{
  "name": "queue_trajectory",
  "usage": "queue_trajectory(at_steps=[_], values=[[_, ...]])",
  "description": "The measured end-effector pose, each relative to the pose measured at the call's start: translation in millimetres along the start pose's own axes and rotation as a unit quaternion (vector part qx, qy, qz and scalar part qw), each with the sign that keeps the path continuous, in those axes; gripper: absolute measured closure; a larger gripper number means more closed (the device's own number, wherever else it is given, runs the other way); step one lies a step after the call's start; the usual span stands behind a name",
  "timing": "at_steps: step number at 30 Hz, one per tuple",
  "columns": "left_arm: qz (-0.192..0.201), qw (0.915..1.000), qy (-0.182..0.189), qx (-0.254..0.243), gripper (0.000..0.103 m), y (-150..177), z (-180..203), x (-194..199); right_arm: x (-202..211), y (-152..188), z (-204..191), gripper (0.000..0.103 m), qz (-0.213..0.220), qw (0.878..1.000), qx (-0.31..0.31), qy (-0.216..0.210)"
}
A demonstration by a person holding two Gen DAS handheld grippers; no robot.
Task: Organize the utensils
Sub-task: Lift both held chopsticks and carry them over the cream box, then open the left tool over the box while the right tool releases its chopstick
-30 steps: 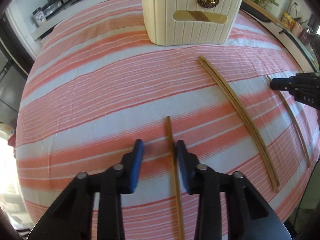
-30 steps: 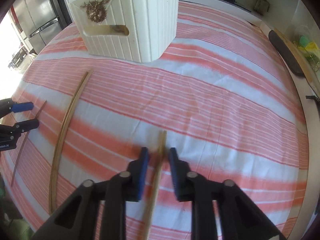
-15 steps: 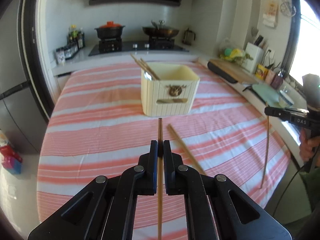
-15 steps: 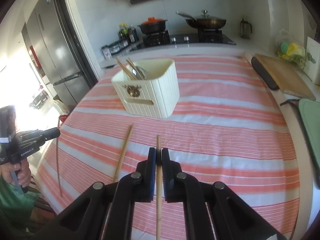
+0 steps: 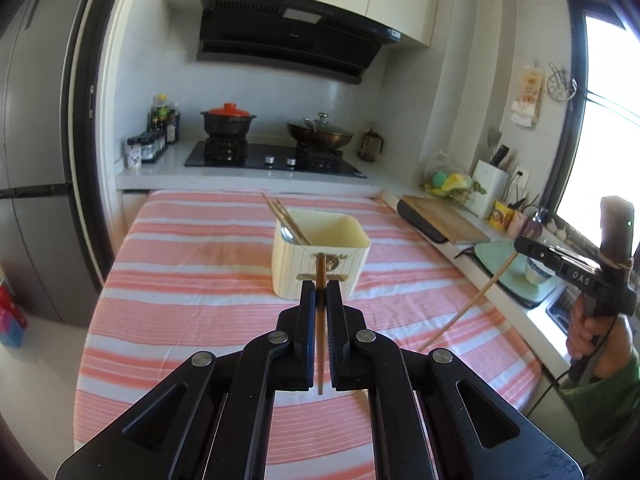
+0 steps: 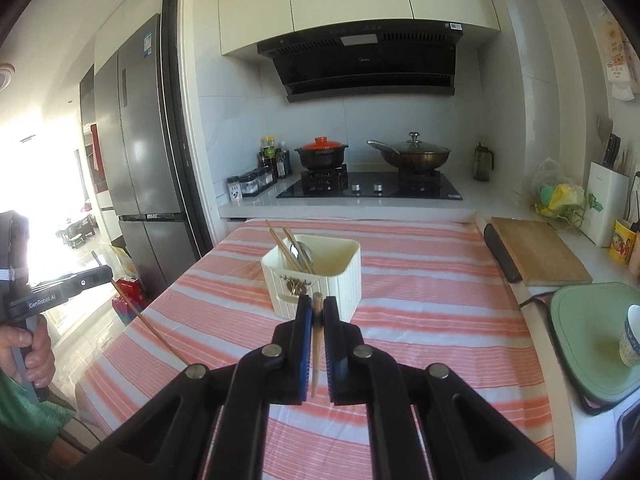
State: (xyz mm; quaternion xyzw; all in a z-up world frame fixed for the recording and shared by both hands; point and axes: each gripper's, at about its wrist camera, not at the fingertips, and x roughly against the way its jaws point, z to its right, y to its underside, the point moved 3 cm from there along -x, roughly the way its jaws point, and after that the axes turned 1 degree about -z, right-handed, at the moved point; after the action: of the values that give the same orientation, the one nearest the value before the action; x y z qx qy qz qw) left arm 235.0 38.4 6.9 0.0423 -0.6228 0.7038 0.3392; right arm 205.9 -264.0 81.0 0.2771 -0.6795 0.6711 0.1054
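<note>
My left gripper is shut on a wooden chopstick that runs lengthwise between its pads, held above the striped tablecloth. Another chopstick is clamped the same way in my right gripper. Ahead of both stands the cream utensil box, with chopsticks and a spoon leaning inside. In the left wrist view the right gripper is at the far right, its chopstick slanting down. In the right wrist view the left gripper is at the far left with its chopstick.
A stove with a red-lidded pot and a wok lies beyond the table. A wooden cutting board, a green mat with a cup and a knife block line the right counter. The fridge stands left.
Both grippers rose off the table, each carrying a chopstick, and tilted up so the kitchen came into view. The left jaws, open a second ago, closed on their chopstick.
</note>
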Motion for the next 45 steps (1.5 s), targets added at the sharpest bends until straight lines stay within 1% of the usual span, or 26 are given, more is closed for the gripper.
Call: queue_trajectory(at_steps=[4,9,11,14,17,21,25,28,31,34,37,39,41,43,45], values=[[-0.006,1.0000,-0.006,-0.004,0.100,-1.4,-3.7,-0.8,-6.1,-13.2,4.6,0.097,-0.006,1.000,0.009,0.005],[-0.009,0.9999,-0.007,-0.003,0.100,-2.1,-8.1,-0.8,-18.0,-21.6,12.0,0.097,-0.020,1.000,0.012,0.009],[-0.007,1.0000,-0.002,0.002,0.100,-7.5,-10.4,0.4,-24.0,-25.1,14.0,0.097,-0.026,1.000,0.009,0.008],[0.006,1.0000,0.003,0.004,0.100,-26.0,-12.2,3.2,-32.4,-34.6,14.9,0.097,-0.026,1.000,0.010,0.008],[0.031,0.9995,-0.001,0.004,0.100,-53.6,-14.7,3.2,-41.4,-52.7,14.1,0.097,-0.012,1.000,0.023,0.014],[0.076,0.9970,-0.005,0.014,0.100,-97.0,-19.2,-4.5,-57.6,-87.8,14.6,0.097,0.012,0.999,0.027,0.011],[0.111,0.9929,-0.007,0.041,0.100,-137.6,-26.6,-28.6,-71.0,-129.4,10.8,0.097,0.060,0.998,0.024,0.010],[0.129,0.9902,-0.013,0.051,0.100,-156.7,-29.4,-54.8,-85.3,-155.6,5.0,0.097,0.094,0.995,0.026,0.013],[0.113,0.9918,-0.015,0.057,0.100,-164.2,-30.0,-93.7,-110.5,-168.2,1.0,0.097,0.104,0.994,0.026,0.007],[0.073,0.9954,-0.020,0.059,0.100,-159.1,-30.2,-135.5,-143.7,-165.5,-0.9,0.097,0.088,0.996,0.026,0.006],[0.017,0.9978,-0.018,0.062,0.100,-144.4,-31.7,-176.1,-183.6,-152.8,1.6,0.097,0.041,0.999,0.026,0.006],[-0.022,0.9976,-0.021,0.062,0.100,-133.6,-33.1,-202.1,-210.8,-141.5,4.3,0.097,-0.005,1.000,0.026,0.004],[-0.059,0.9961,-0.021,0.062,0.100,-124.2,-33.8,-226.6,-236.4,-128.0,7.6,0.097,-0.050,0.998,0.022,0.003],[-0.087,0.9942,-0.023,0.059,0.099,-115.5,-32.8,-246.3,-261.6,-114.9,9.6,0.097,-0.094,0.995,0.017,-0.001],[-0.108,0.9923,-0.029,0.052,0.099,-110.4,-29.5,-262.3,-280.8,-103.6,13.1,0.095,-0.116,0.993,0.003,-0.003]])
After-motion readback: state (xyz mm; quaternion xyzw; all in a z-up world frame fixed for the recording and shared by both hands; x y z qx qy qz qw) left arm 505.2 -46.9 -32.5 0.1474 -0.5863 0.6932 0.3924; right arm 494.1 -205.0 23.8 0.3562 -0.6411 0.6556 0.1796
